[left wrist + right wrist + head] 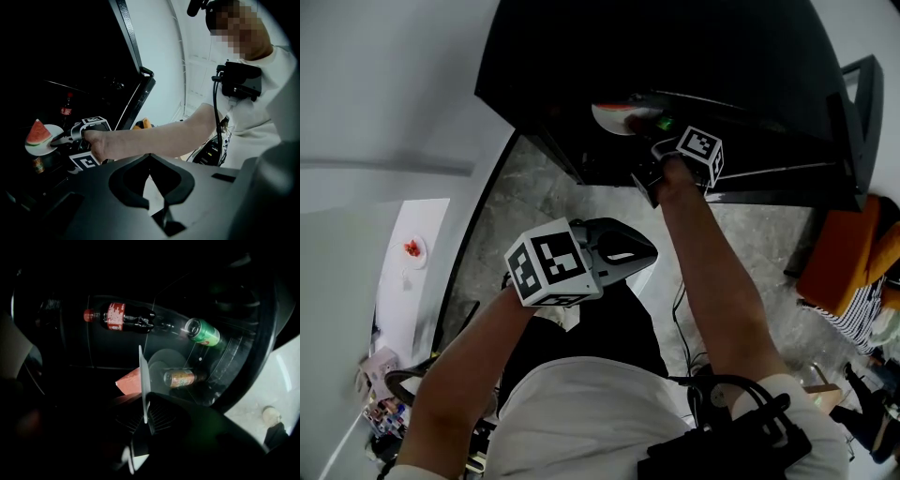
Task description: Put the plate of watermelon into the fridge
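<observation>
Right gripper view: right hand-held gripper (146,411) clamps round white watermelon plate (143,371) inside black fridge (656,47); left hand-held gripper (150,155) closed, empty.

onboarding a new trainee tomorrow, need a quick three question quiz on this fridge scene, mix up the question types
1. Multiple choice: what is the right claw shut on? A the rim of the plate carrying the watermelon slice; B a cup; C nothing.
2. True or false: the left claw is helping to carry the plate.
3. Short answer: how many drink cans show inside the fridge in the right gripper view?
Key: 1 A. 2 False; it is shut and empty, back from the fridge. 3 Two: a green can and an orange can.
</observation>
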A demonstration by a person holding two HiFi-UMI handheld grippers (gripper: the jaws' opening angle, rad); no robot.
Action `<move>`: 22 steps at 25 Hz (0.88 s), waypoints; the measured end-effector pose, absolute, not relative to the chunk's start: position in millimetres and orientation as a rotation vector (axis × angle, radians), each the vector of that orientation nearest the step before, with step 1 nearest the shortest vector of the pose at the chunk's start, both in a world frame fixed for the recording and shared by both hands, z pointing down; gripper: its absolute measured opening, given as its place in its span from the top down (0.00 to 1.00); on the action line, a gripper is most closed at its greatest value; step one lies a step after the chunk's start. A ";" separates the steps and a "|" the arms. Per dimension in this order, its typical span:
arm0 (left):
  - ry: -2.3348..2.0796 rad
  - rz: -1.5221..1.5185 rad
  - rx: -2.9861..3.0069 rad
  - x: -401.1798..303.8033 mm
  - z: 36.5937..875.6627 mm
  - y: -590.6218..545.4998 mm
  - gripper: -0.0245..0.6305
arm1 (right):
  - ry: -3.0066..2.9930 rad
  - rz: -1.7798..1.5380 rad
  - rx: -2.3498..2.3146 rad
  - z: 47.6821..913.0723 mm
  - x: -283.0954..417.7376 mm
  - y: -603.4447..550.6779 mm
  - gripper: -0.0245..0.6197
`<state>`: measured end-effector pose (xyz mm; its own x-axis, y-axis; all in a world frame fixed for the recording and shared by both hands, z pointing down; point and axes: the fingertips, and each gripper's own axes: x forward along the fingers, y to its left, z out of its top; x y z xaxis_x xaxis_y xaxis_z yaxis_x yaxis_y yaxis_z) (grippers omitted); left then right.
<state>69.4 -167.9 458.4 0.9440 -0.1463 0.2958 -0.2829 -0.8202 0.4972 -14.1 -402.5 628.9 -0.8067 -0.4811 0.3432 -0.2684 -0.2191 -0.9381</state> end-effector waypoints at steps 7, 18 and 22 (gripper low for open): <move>-0.298 0.294 2.522 67.9 450.0 -170.6 0.95 | 1.921 -2.177 -1.006 630.2 -13.5 -405.7 0.91; -0.278 0.269 2.494 63.9 449.9 -168.7 0.95 | 2.533 -1.850 -1.264 622.7 -18.3 -404.7 0.73; -0.268 0.253 2.482 64.7 449.5 -168.2 0.95 | 2.861 -1.604 -1.369 624.4 -17.2 -401.8 0.68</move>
